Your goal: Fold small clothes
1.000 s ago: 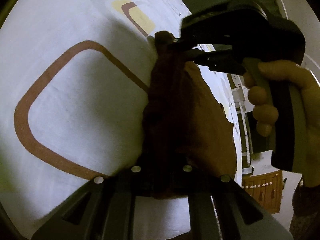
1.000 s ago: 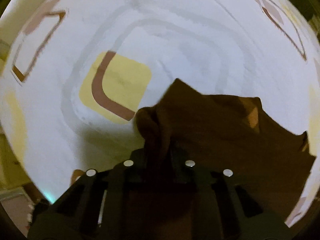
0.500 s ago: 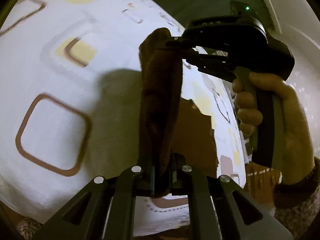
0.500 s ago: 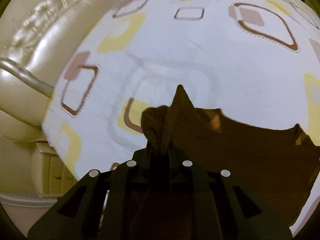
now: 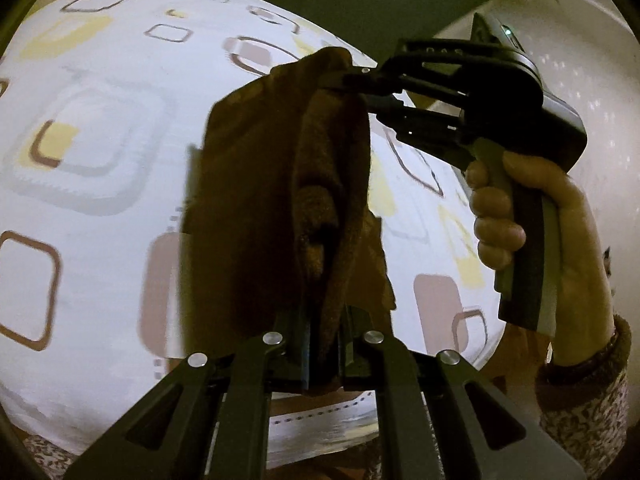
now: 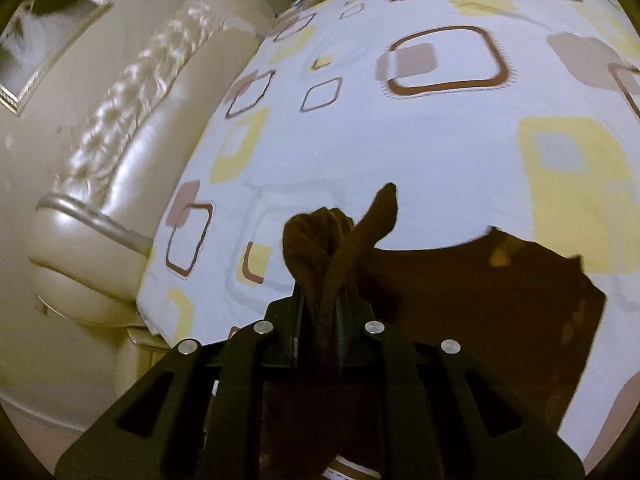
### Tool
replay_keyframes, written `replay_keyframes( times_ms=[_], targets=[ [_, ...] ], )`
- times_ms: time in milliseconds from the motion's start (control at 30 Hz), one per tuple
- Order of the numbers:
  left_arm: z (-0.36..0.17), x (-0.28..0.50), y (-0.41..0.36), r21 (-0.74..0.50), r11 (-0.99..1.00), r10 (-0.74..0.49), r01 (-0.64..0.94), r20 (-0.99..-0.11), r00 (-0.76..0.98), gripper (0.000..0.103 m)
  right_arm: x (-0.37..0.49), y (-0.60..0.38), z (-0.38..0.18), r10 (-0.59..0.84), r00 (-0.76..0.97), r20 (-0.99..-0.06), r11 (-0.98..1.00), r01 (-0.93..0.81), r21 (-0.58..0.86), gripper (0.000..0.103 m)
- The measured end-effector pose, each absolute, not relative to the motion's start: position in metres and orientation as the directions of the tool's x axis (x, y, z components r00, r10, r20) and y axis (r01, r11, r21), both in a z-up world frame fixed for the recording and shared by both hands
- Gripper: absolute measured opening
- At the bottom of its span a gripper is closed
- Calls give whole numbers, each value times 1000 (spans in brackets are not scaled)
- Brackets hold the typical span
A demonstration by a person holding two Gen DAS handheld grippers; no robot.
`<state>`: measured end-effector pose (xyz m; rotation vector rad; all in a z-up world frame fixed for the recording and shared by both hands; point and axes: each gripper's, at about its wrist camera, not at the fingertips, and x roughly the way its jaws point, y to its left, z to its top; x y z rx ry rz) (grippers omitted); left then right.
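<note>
Brown garment (image 5: 280, 200) now lifted higher off patterned bedsheet (image 5: 100, 160); left gripper (image 5: 322, 344) and right gripper (image 6: 320, 312) both clamped on its bunched edge; ready for fold.

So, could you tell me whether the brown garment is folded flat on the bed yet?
Not yet. The brown garment hangs bunched between the left claw and right claw, lifted above the bedsheet.
</note>
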<state>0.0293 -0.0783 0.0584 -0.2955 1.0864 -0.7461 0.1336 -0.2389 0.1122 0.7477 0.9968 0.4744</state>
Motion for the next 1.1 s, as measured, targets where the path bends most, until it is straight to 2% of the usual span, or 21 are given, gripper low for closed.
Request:
replay_keyframes(
  times_ms=[467,800,1100],
  targets=[
    [10,8,-164,-451,766,-589,458,-779,218,9,89,-346,22,691,541,-480,533,69,843,12],
    [-12,2,-185,-361,799,-516,481,-823,239,9,83,-370,-42,713,551,-433,438,131,889,12],
    [-17,-12,-198,-326,817,-480,476,-841,250,9,84,-374,-71,724,557,-407,390,156,907,12]
  ],
)
